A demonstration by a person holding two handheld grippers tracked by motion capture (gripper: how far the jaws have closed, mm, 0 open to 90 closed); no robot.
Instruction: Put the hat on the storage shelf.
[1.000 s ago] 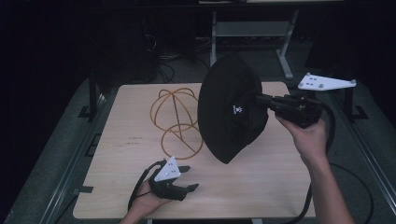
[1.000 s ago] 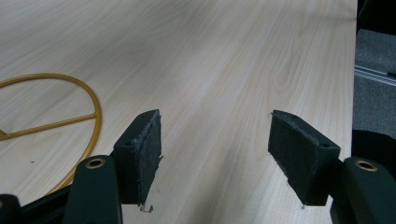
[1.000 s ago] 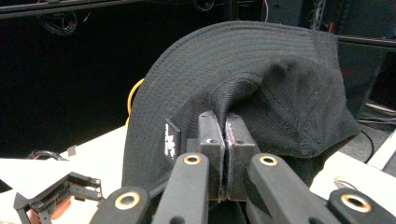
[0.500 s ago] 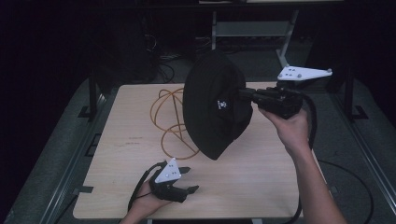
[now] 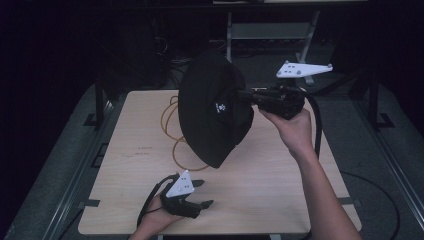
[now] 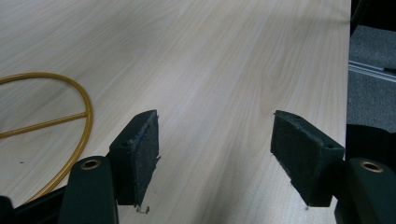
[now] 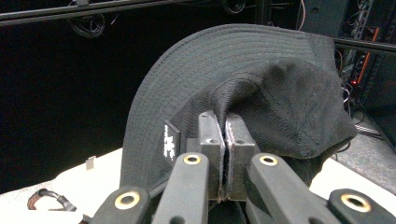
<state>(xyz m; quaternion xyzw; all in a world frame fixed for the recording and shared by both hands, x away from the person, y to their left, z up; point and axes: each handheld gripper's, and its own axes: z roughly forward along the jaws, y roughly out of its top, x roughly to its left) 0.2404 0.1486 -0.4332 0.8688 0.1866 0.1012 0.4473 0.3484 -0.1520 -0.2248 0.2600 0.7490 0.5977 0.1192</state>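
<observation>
1. High view: one black bucket hat (image 5: 212,107) hangs in the air above the far middle of the surface (image 5: 280,180), its brim edge-on, pinched at the crown by the right tongs (image 5: 245,96). One gold wire frame (image 5: 172,127) lies on the surface behind and below the hat, partly hidden by it. The left tongs (image 5: 200,194) rest low near the front edge, jaws spread with nothing between them. The right and front parts of the surface lie bare.
2. Left gripper view: the left tongs (image 6: 215,154) stand wide apart over bare wood. One curved rim of the gold wire frame (image 6: 70,100) lies at the left, just beside one jaw. The surface's edge runs along the right.
3. Right gripper view: the right tongs (image 7: 226,128) are clamped tight on a fold of the black bucket hat (image 7: 280,88), with a small label beside them.
</observation>
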